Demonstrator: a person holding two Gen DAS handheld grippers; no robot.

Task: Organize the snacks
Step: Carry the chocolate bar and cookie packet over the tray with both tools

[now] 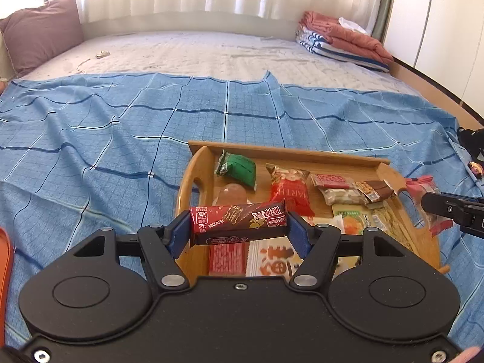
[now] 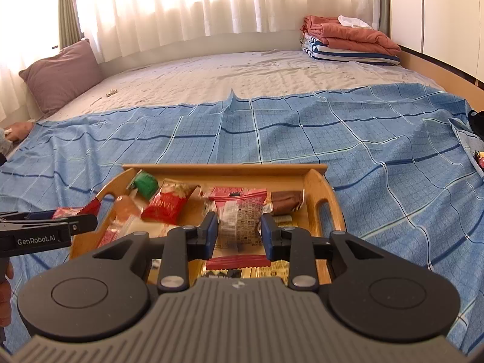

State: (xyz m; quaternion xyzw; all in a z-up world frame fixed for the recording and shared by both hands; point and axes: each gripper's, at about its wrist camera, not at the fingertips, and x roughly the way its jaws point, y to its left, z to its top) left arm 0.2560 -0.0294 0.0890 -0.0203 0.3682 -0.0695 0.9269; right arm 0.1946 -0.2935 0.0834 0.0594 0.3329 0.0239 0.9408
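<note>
Chocolate wafer bar (image 1: 239,222) held crosswise above near left part of wooden tray (image 1: 193,178), clamped end to end by left gripper (image 1: 239,227), fingers (image 1: 177,233) wide apart. Pink-white snack packet (image 2: 240,220) pinched by right gripper (image 2: 240,230), fingers narrow, over tray's near right. Tray crowded: green packet (image 1: 237,168), red nut bag (image 1: 290,190), brown bar (image 2: 286,201). Tray on blue plaid sheet (image 1: 90,139) on bed. Pillow (image 1: 42,33), folded blankets (image 1: 341,39) far behind.
</note>
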